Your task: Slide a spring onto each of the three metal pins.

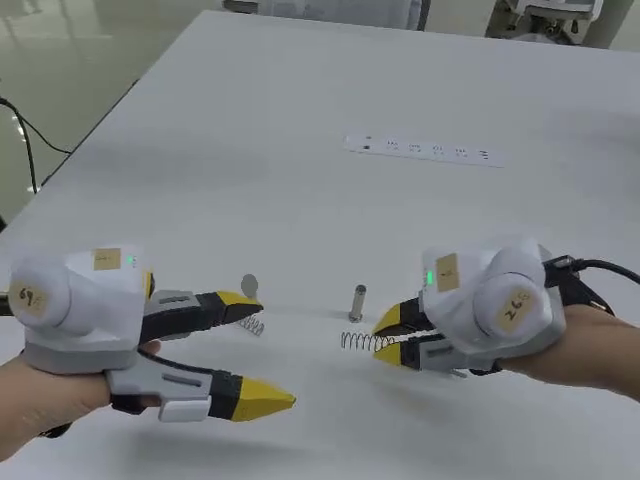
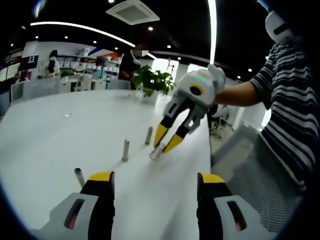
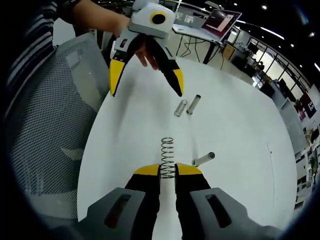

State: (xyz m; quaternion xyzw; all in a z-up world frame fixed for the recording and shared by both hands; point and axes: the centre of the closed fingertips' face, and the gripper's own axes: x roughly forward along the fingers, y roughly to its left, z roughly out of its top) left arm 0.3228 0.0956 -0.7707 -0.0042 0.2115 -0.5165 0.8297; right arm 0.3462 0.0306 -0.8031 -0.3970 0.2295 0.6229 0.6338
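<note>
Nearest the person, the right gripper [image 3: 168, 171] has its yellow-tipped jaws closed on one end of a coiled steel-wire spring [image 3: 167, 150]. The rest of the coil sticks straight out ahead of the jaws, roughly level over the white table [image 1: 300, 180]. The left gripper [image 1: 272, 352] is spread wide with nothing between its jaws, and it faces the right one across the work.

The coming move depends on the short grey metal pin [image 1: 358, 300]. In the head view it stands just beyond the spring's free end and slightly to the far side of it. It looks upright while the spring lies flat, so the two long axes cross. I judge the coil must be tipped up and brought over the pin's top before it can slide down. The right gripper is clearly the nearer one to this pin.

A loose second spring [image 1: 252, 325] lies on the table just beside the left gripper's upper jaw, close to a second pin [image 1: 249, 285]. The head view shows that pin almost end-on, so its lean is hard to judge. A third pin [image 2: 80, 176] stands close in front of the left gripper's jaws in the left gripper view. No third spring can be made out. Far across the table lies a white power strip [image 1: 425, 150].
</note>
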